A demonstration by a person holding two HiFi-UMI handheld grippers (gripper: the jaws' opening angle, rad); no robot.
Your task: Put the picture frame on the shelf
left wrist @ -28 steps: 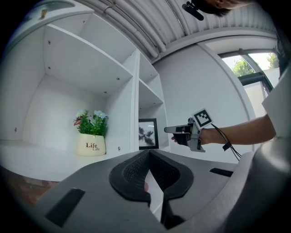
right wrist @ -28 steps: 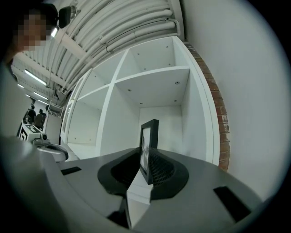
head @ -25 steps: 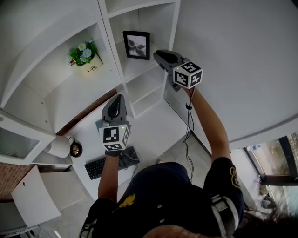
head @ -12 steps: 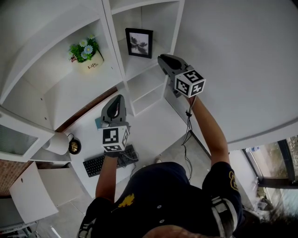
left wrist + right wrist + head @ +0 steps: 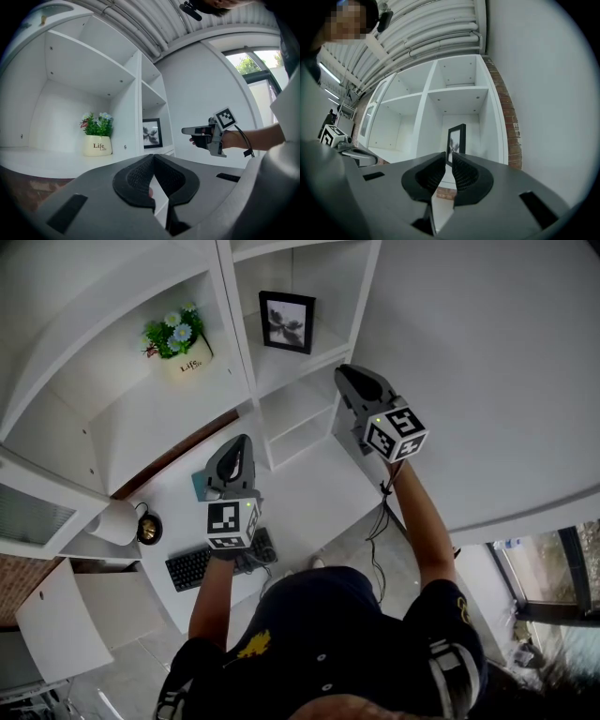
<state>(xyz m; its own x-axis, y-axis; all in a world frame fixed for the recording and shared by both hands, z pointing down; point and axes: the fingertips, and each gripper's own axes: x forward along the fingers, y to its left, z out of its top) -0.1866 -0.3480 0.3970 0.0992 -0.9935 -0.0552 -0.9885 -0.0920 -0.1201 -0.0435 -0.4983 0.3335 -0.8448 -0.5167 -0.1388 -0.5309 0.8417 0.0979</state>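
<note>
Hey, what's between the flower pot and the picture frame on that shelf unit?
Only the shelf unit's white upright divider stands between the flower pot and the picture frame, which sit in neighbouring compartments. The head view shows it.

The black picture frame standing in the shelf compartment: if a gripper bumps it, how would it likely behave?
The picture frame stands on its narrow bottom edge and looks thin side-on in the right gripper view, so a bump would probably tip it over. It looks rigid and likely light for its size. Its front may be glass and so fragile, but I cannot tell.
</note>
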